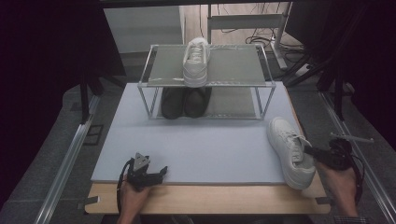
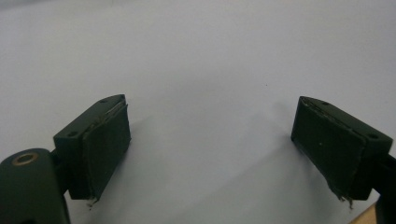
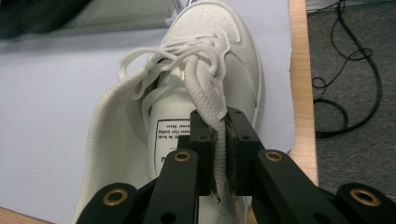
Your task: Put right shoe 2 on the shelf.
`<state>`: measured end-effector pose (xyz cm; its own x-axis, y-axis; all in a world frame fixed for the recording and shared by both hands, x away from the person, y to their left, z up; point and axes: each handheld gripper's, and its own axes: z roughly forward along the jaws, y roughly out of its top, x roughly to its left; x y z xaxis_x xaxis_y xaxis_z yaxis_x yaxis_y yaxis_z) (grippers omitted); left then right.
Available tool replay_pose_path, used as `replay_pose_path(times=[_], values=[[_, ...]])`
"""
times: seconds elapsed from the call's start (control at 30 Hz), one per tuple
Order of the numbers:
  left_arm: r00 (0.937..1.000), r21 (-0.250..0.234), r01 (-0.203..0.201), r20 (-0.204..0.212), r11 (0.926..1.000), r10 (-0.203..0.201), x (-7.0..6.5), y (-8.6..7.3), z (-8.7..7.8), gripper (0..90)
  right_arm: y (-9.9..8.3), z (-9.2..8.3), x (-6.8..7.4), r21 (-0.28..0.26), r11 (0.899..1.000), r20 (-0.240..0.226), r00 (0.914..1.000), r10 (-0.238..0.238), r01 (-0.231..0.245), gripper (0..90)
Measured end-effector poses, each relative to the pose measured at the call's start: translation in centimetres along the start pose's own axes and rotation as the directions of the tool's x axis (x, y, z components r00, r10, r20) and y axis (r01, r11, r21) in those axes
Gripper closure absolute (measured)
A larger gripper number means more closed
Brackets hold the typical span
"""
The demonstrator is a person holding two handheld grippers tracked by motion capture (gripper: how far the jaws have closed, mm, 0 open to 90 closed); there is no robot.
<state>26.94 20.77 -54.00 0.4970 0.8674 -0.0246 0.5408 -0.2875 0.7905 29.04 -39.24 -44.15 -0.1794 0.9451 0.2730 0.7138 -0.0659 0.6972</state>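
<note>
A white sneaker [image 1: 286,142] lies on the grey mat [image 1: 210,140] at the right edge, toe pointing away. My right gripper [image 1: 312,152] is shut on the rim of its opening, just beside the laces. In the right gripper view the two jaws [image 3: 222,135] pinch that white edge of the sneaker [image 3: 210,42], with the tongue label showing to their left. At the mat's front left, my left gripper [image 1: 161,171] rests low with its jaws open. The left gripper view shows its pads [image 2: 105,144] wide apart over bare mat, nothing between them.
A metal two-shelf rack [image 1: 205,85] stands at the back of the mat. A second white sneaker [image 1: 196,60] sits on its top shelf and a pair of black shoes [image 1: 184,100] on the lower one. The wooden table edge [image 1: 210,198] runs along the front; cables [image 3: 345,84] lie on the floor to the right.
</note>
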Motion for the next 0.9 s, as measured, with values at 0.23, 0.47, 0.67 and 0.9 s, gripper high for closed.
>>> replay_pose_path(times=[0.23,0.47,0.67,0.9], values=[[1.0,0.0,0.0,0.0,1.0,0.0,0.0,0.0,0.0,11.6,0.1,-0.3,-0.3,-0.013,0.997,-0.063,0.9953,0.074,-0.075,84.4],[1.0,0.0,0.0,0.0,1.0,0.0,0.0,0.0,0.0,11.6,0.3,-0.3,-0.4,-0.019,0.991,-0.15,0.9802,0.129,-0.133,84.6],[1.0,0.0,0.0,0.0,1.0,0.0,0.0,0.0,0.0,11.6,0.7,-0.6,-0.3,-0.027,0.986,-0.215,0.9639,0.157,-0.166,84.5],[1.0,0.0,0.0,0.0,1.0,0.0,0.0,0.0,0.0,11.6,1.1,-0.9,0.1,-0.031,0.981,-0.291,0.9408,0.174,-0.191,84.5]])
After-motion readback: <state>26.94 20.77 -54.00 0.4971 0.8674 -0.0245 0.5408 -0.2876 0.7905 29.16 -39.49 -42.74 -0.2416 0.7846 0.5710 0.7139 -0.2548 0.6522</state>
